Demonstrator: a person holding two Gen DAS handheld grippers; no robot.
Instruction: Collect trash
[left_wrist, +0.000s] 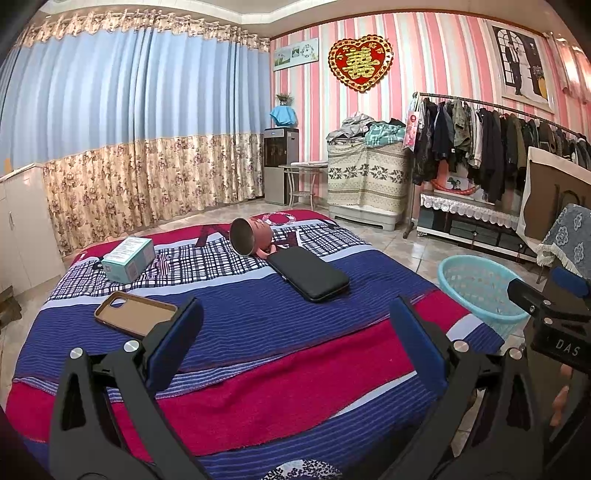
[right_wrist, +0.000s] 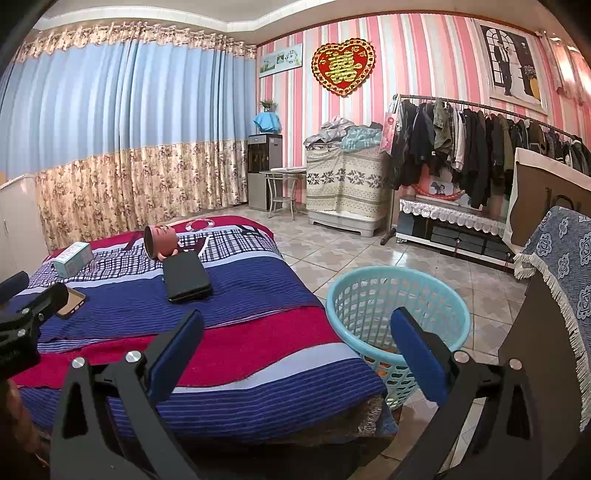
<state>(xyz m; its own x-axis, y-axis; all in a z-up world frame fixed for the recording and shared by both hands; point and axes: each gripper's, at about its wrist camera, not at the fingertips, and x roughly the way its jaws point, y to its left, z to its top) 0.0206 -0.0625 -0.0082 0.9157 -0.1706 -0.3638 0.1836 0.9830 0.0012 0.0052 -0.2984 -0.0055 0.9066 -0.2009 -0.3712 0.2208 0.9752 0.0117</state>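
Note:
On the striped blue-and-red cloth (left_wrist: 288, 369) lie a teal carton (left_wrist: 128, 264), a pink cup (left_wrist: 251, 236) tipped on its side, a black phone (left_wrist: 308, 273) and a brown phone case (left_wrist: 135, 313). My left gripper (left_wrist: 295, 317) hovers open above the near part of the cloth, holding nothing. A light blue basket (right_wrist: 369, 275) stands on the floor off the cloth's right edge. My right gripper (right_wrist: 295, 325) is open and empty, its right finger over the basket. The carton (right_wrist: 72, 260), cup (right_wrist: 160, 240), phone (right_wrist: 186, 277) and case (right_wrist: 70, 302) also show in the right wrist view.
Tiled floor (right_wrist: 369, 240) lies beyond the basket. A clothes rack (right_wrist: 480, 147) and low cabinet (right_wrist: 450, 225) line the right wall. A cloth-draped piece of furniture (right_wrist: 561, 266) stands close on the right. Curtains (left_wrist: 129, 147) hang behind the cloth.

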